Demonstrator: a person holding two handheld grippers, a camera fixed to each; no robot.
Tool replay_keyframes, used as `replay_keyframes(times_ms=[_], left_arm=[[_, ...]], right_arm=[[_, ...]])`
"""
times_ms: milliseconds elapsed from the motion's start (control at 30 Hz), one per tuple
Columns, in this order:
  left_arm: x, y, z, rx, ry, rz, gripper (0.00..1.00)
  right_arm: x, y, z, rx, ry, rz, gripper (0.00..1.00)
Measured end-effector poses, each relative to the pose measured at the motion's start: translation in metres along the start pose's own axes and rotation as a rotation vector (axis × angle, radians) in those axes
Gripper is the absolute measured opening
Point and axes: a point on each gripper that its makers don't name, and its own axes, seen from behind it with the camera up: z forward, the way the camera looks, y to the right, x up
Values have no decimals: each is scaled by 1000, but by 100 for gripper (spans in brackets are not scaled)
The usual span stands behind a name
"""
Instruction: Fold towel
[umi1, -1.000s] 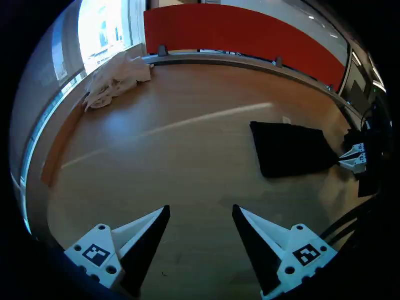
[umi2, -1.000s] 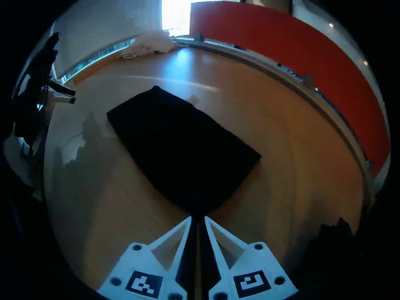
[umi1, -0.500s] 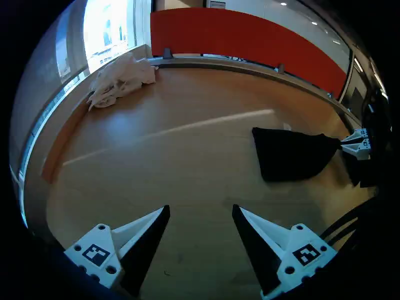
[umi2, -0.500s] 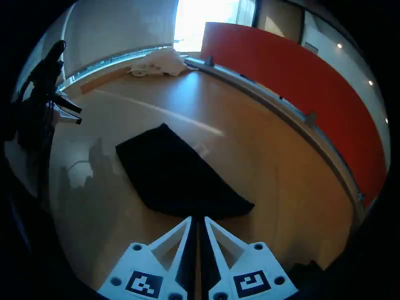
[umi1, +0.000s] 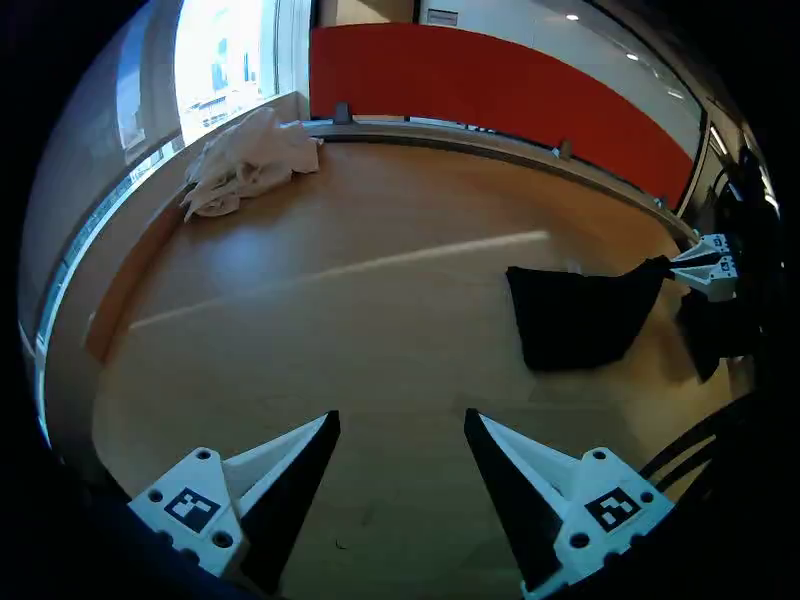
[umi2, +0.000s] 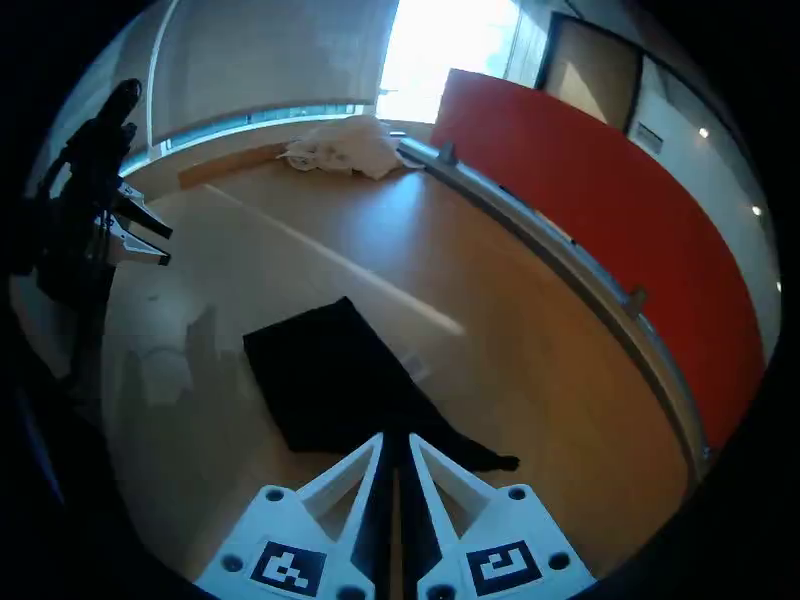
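wooden table (umi1: 330, 290), red partition (umi1: 480, 85) behind | left gripper (umi1: 401, 414) spread | right gripper (umi2: 396, 438) pinching black towel (umi2: 320, 385)

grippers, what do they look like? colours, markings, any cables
The left gripper and the right gripper look alike: two white, wedge-shaped jaws with black inner faces, small round bolt holes, and a square black-and-white marker at the base of each. Black cables run beside the left one.
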Motion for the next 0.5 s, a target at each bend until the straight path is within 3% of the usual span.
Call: replay_keyframes(times_ms=[267, 500], left_arm=[[3, -3, -8, -3, 14, -20, 92], [0, -4, -17, 3, 23, -39, 92]], right_arm=[[28, -16, 16, 60, -2, -76, 2], [53, -47, 47, 140, -11, -148, 2]])
